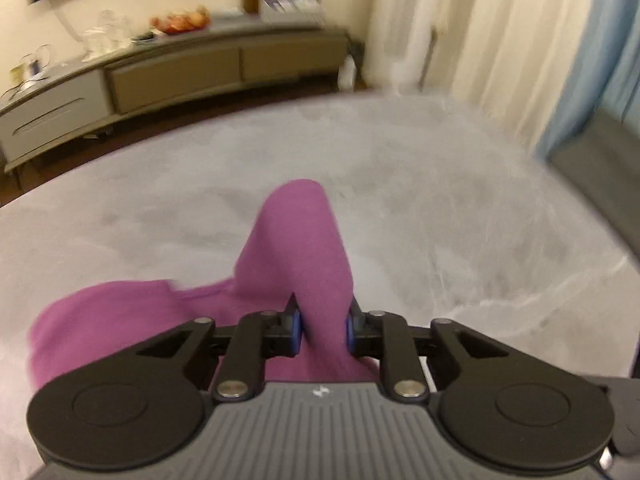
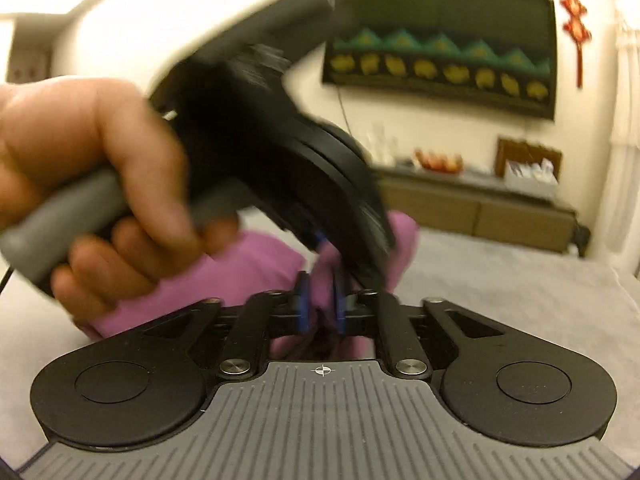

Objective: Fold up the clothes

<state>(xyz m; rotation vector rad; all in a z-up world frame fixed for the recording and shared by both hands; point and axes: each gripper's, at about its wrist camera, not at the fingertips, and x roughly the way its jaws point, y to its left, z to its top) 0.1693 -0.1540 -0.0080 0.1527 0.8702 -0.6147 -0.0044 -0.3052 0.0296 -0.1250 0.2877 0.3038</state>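
A purple garment (image 1: 296, 240) lies bunched on a grey soft surface (image 1: 440, 200). A fold of it rises between the blue pads of my left gripper (image 1: 323, 322), which is shut on the cloth. In the right wrist view the same purple garment (image 2: 248, 268) sits just ahead, and my right gripper (image 2: 322, 308) is shut on a pinch of it. A person's hand (image 2: 88, 160) holds the left gripper (image 2: 322, 248) by its grey handle, right above and in front of the right one. The picture there is blurred.
A long low sideboard (image 1: 180, 76) with glassware and fruit on it stands along the far wall. Pale curtains (image 1: 520, 40) and a blue one hang at the right. A dark framed picture (image 2: 440, 44) hangs on the wall. The grey surface stretches wide around the garment.
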